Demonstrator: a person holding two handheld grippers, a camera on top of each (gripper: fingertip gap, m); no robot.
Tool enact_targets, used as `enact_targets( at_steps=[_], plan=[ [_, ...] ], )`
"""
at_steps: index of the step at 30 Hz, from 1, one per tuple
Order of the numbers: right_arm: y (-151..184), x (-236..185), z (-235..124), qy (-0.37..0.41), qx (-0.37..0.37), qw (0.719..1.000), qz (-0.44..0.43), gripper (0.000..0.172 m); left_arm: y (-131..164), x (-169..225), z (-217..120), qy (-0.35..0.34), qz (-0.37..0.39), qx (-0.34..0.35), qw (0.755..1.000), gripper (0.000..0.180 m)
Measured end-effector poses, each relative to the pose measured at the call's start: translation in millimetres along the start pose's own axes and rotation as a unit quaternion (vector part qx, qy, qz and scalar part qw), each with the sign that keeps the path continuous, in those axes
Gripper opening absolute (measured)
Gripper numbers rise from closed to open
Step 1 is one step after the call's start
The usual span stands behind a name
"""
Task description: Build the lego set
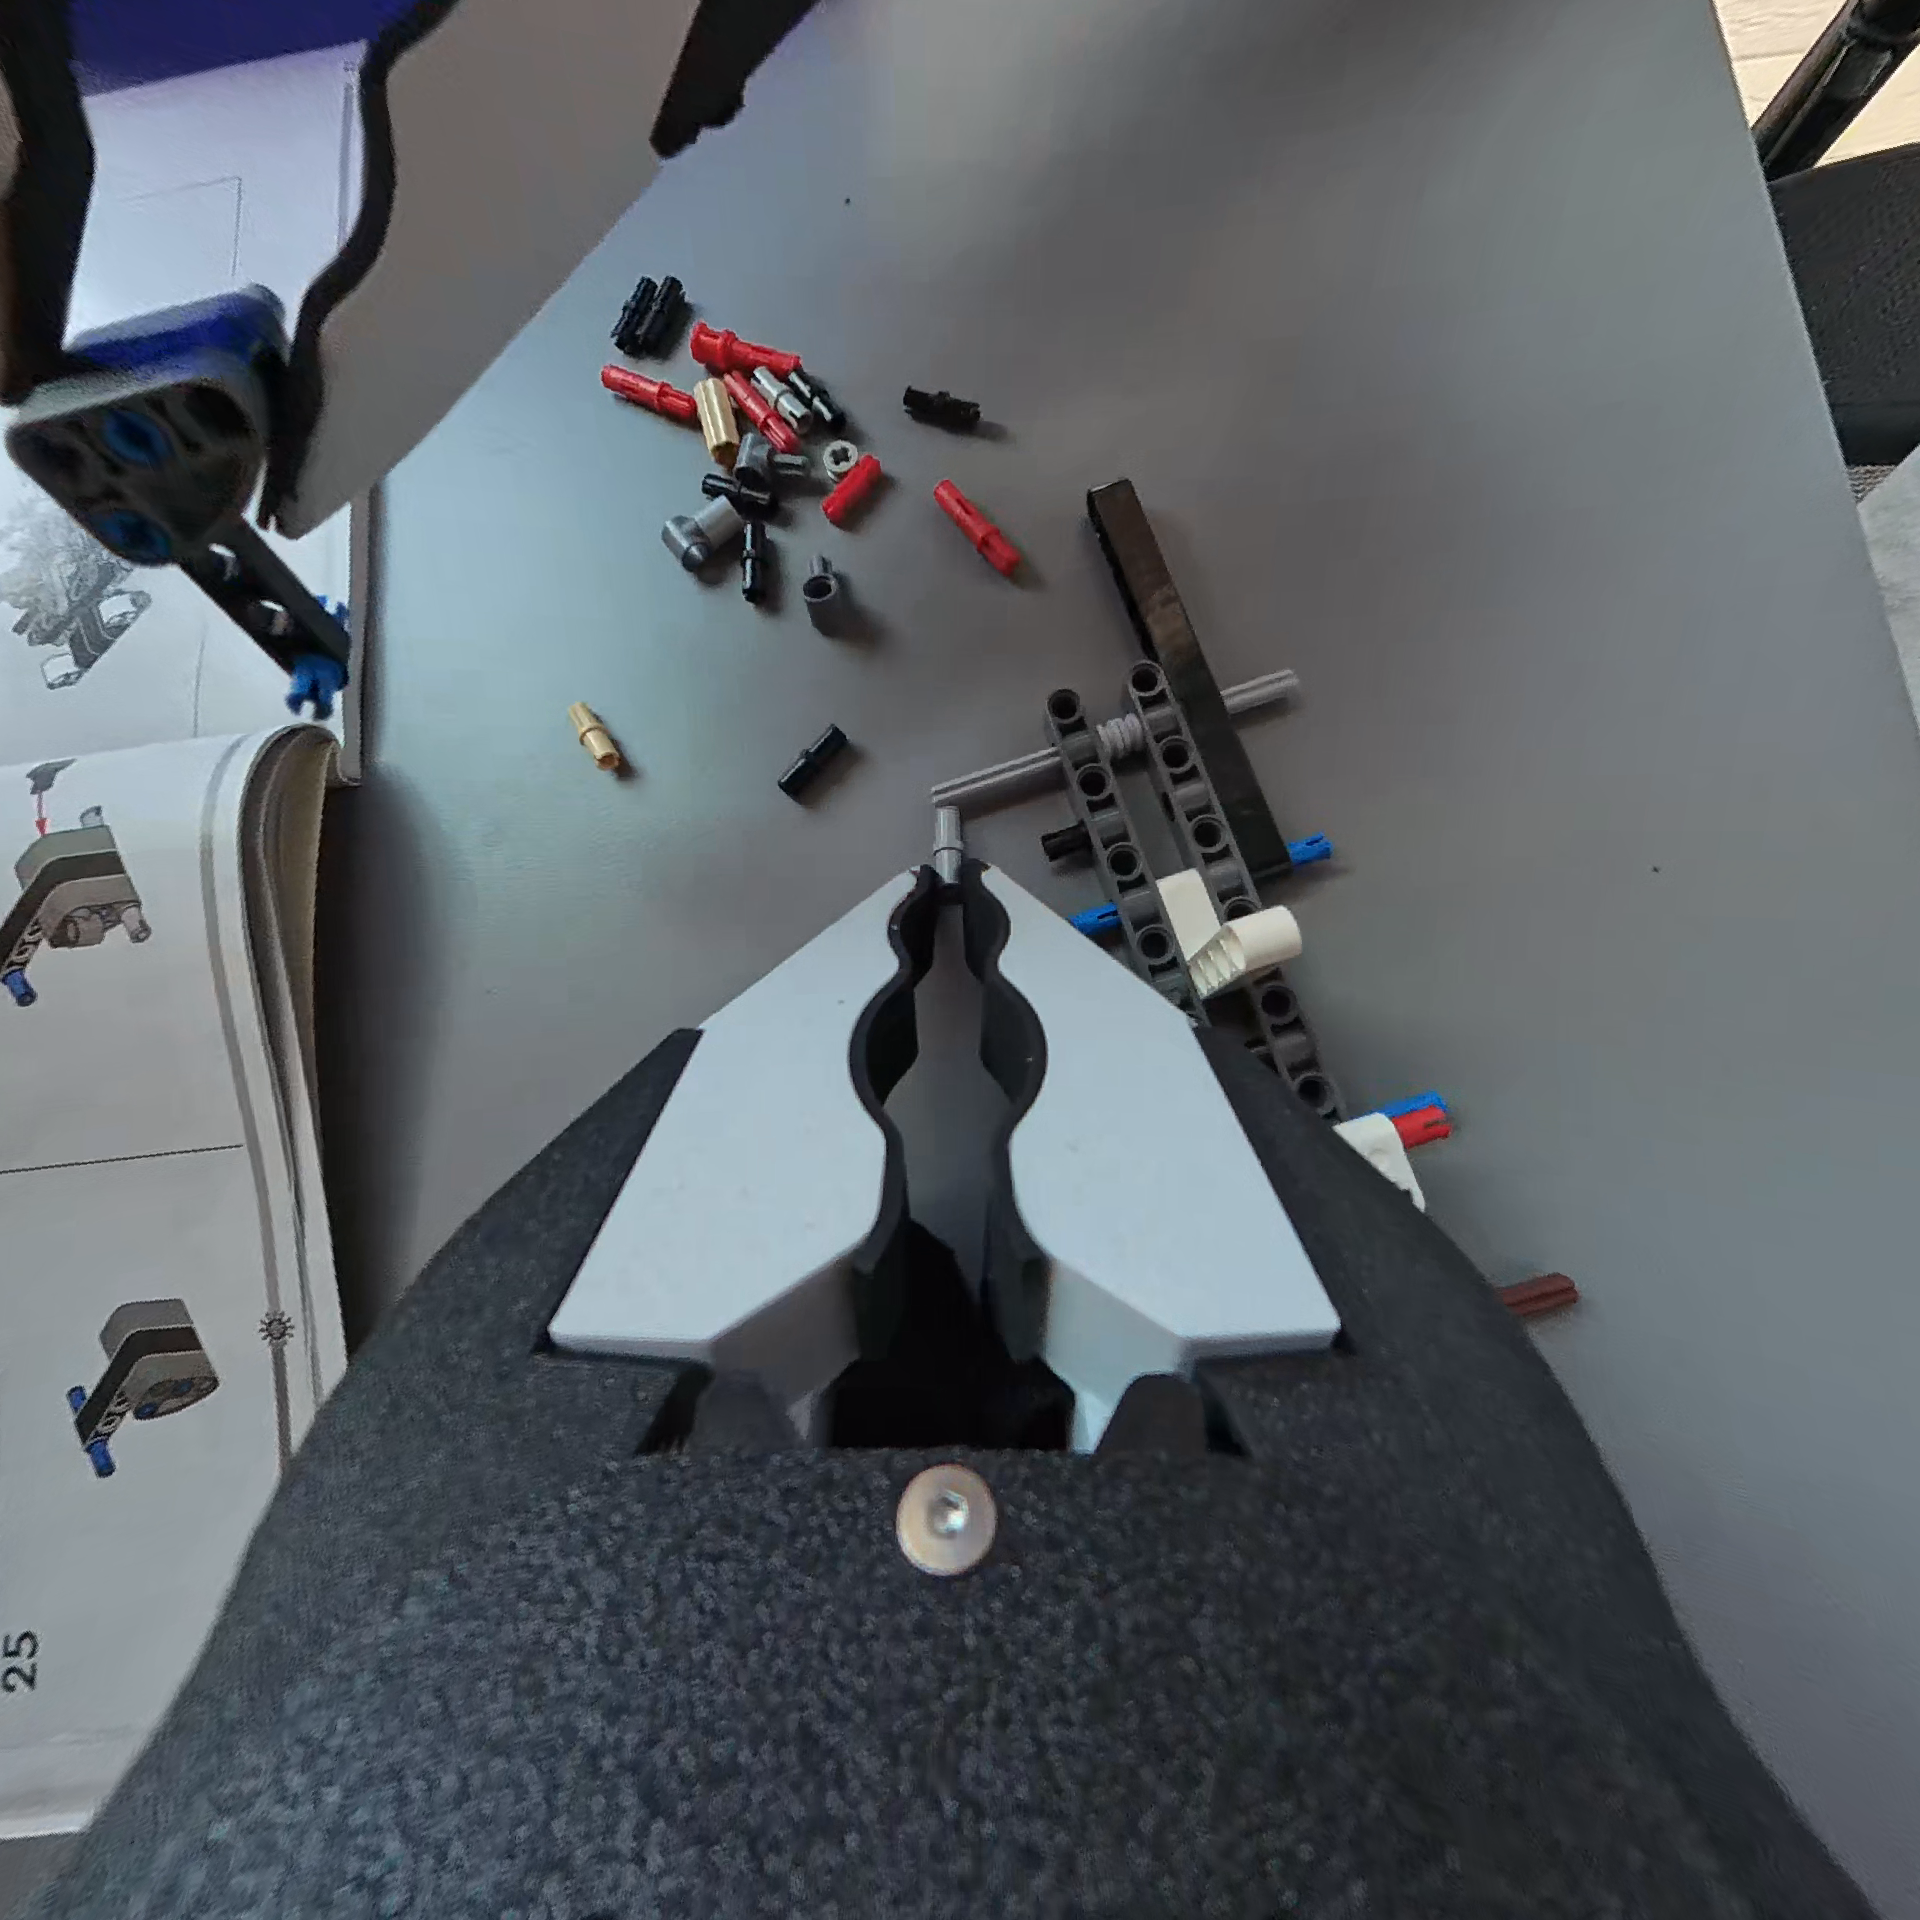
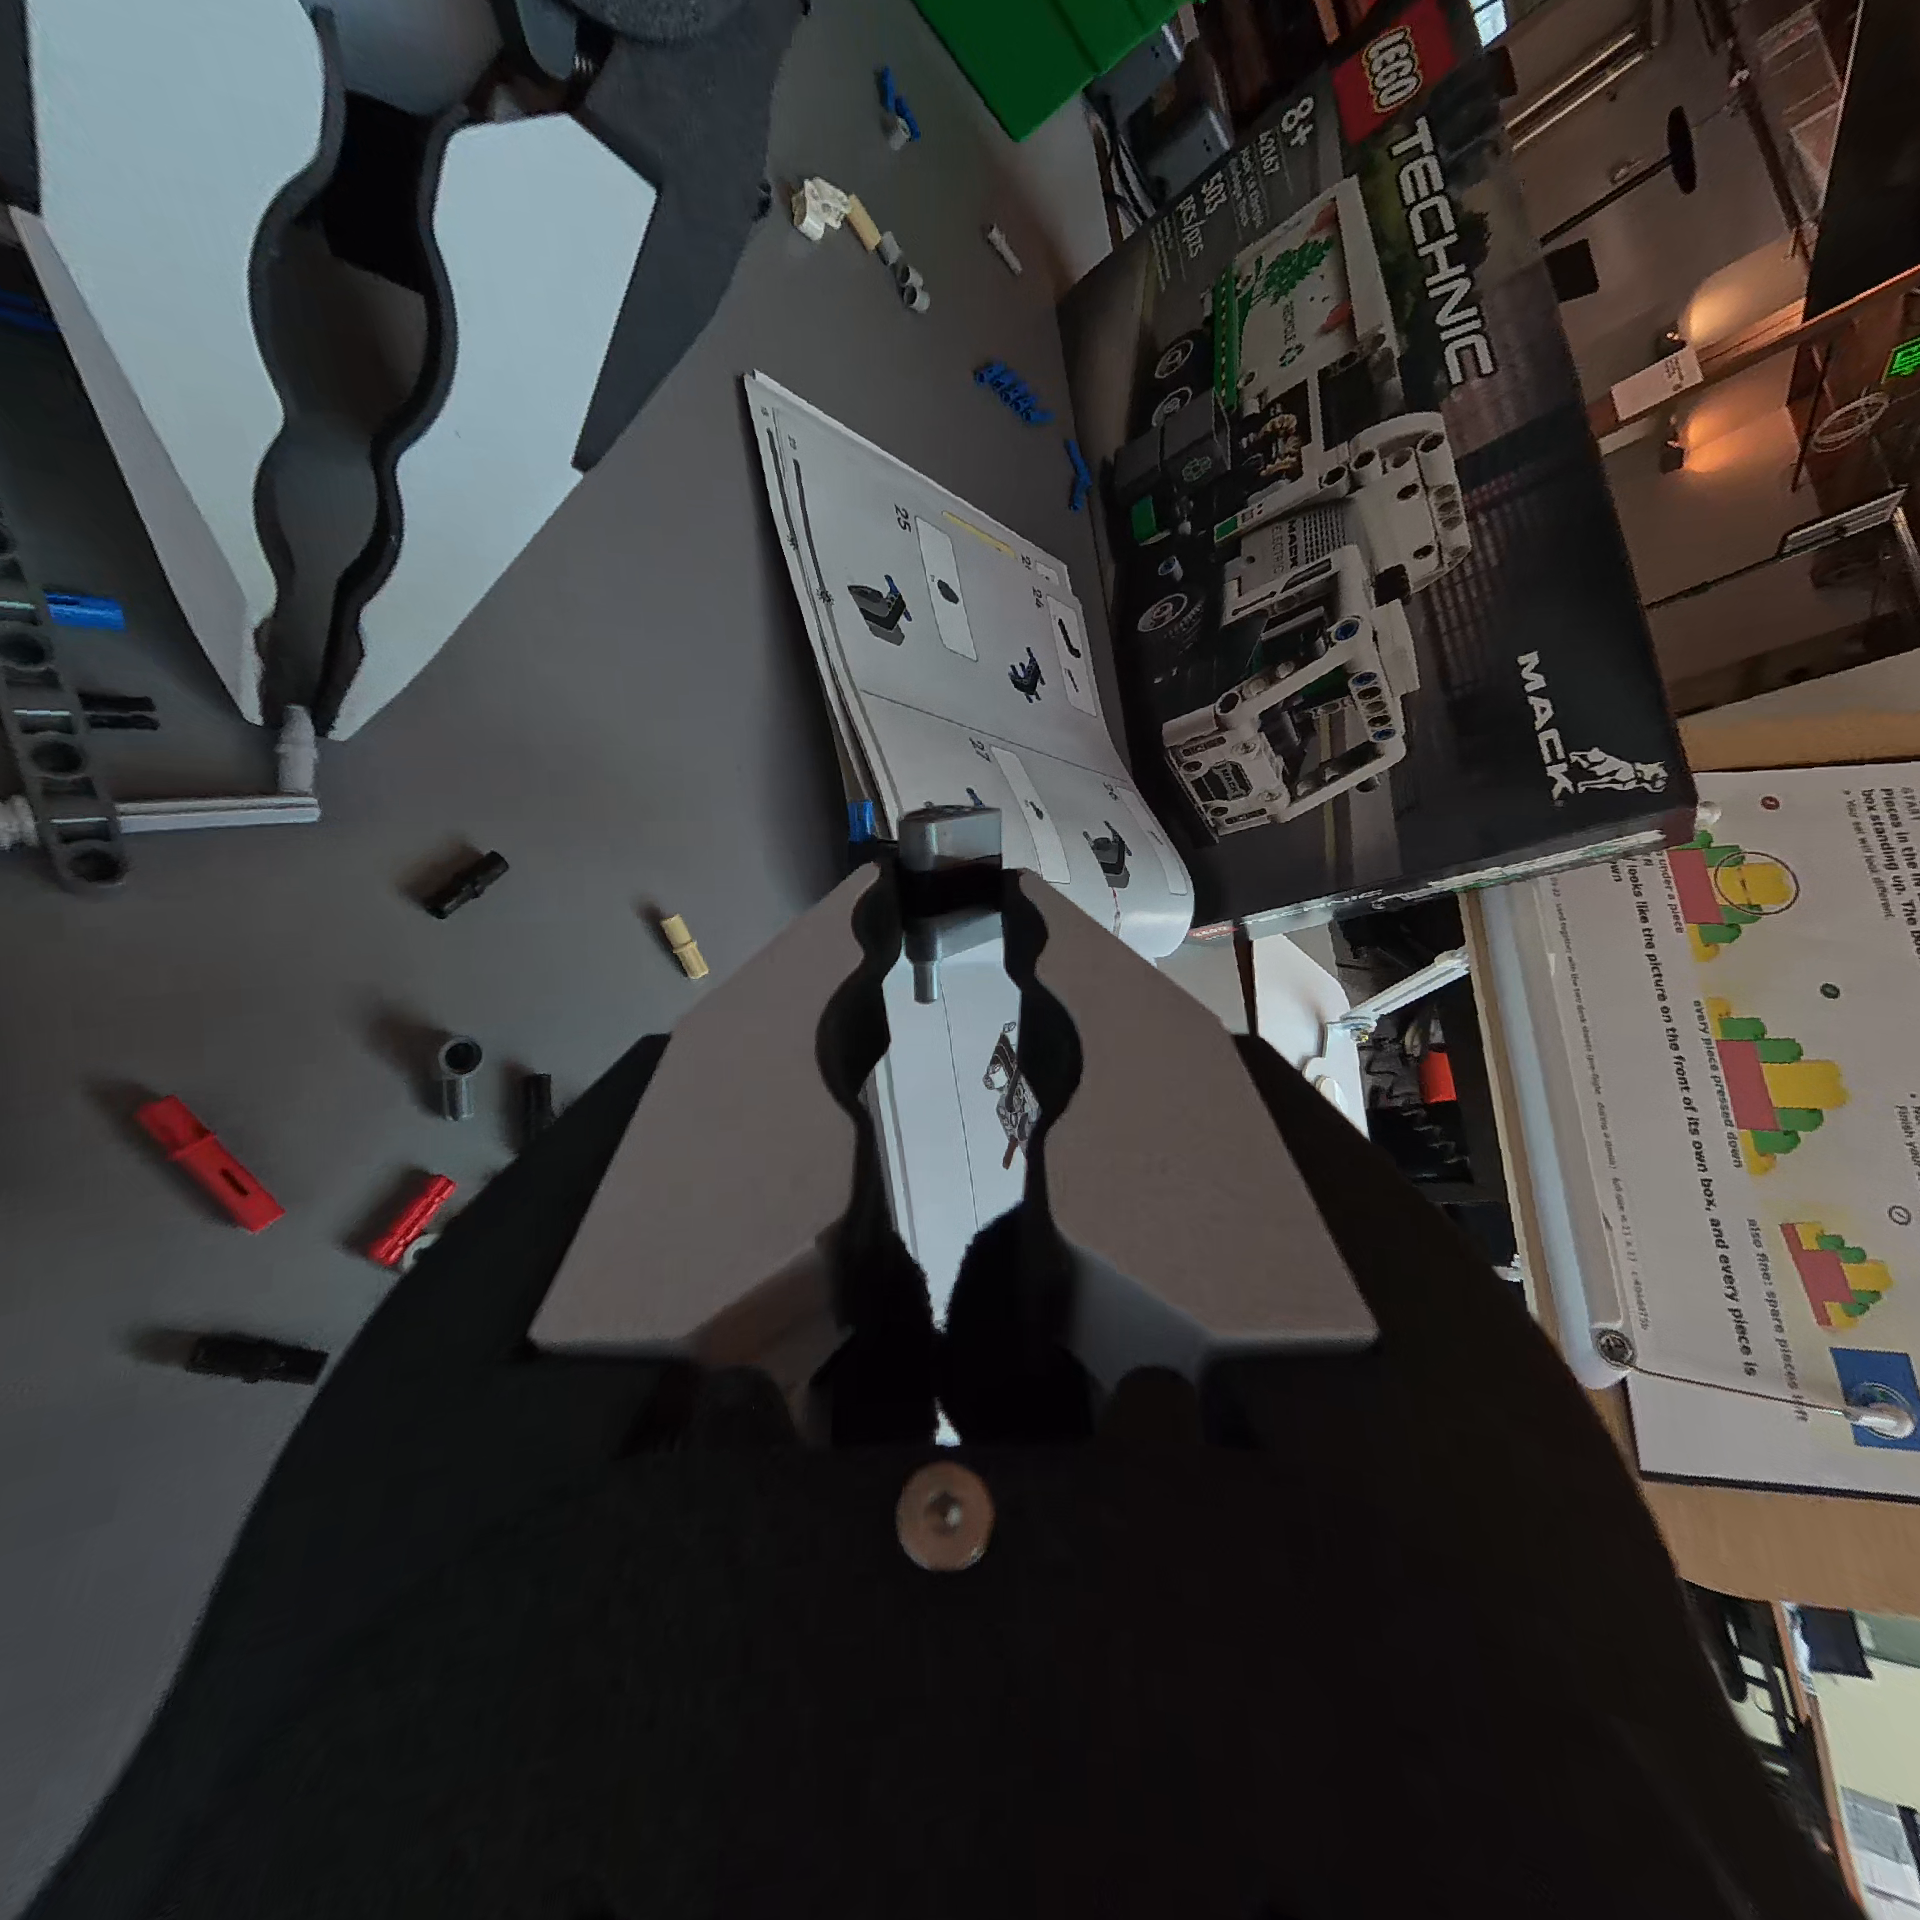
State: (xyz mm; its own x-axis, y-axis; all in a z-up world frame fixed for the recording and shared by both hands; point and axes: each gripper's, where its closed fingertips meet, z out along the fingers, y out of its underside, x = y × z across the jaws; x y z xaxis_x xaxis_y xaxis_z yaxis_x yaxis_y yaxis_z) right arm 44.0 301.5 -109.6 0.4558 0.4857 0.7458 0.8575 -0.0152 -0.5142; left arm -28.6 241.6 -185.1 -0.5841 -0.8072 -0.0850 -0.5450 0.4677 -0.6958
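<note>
Your left gripper (image 1: 948, 883) is pinching a small grey pin (image 1: 947, 847) at its jaw tips just above the tabletop (image 1: 1455, 416) beside the beam assembly (image 1: 1174, 831), while your right gripper (image 2: 948, 894) is clamping a grey-and-black block (image 2: 951, 862) over the booklet (image 2: 935, 644).

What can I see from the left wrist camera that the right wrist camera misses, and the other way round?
Only the left view: the long black beam, white connector and the main pile of red and black pins.
Only the right view: the toy set's box, a green bin and a printed sheet.
Both: the grey table, the instruction booklet, the left gripper shut on a small grey pin, and the right gripper holding a grey-and-black assembly.
</note>
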Motion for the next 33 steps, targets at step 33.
enact_targets(
  at_steps=[33],
  plan=[
    [-19.1, -56.9, 30.1, -0.02, -0.038, 0.99, -0.135, 0.017, -3.4, -31.4, -37.6, 0.0, -0.18, 0.08, 0.98, 0.002]
  ],
)
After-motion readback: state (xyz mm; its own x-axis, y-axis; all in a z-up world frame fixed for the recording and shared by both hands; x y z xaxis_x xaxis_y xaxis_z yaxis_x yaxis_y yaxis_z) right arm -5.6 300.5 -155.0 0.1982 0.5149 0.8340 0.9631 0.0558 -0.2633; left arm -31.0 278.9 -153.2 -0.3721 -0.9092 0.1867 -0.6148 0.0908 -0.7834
